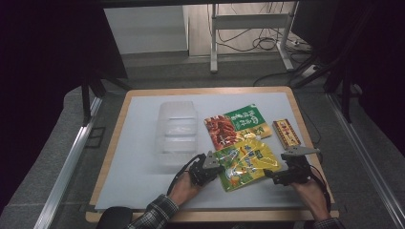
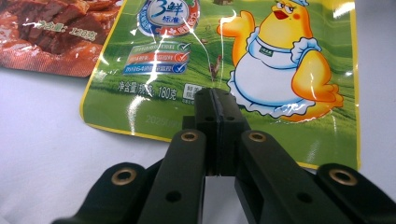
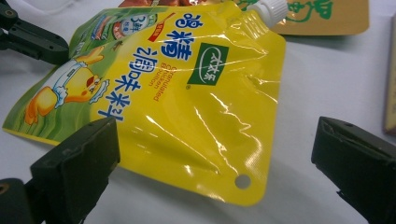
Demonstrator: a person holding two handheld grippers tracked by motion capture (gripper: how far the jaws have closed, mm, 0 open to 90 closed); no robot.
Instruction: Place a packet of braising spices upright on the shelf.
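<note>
While the pouch lay flat on the table beside the tub, nothing was lifted: left gripper closed (empty, over its edge), right gripper wide, astride its corner.

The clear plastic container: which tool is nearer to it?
Left. The left tool sits just below the clear plastic container, at the yellow pouch's left edge. The right tool is beyond the pouch's far side.

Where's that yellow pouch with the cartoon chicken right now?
In the high view the yellow pouch lies near the table's front edge, between both grippers, just below the red-and-green packet.
</note>
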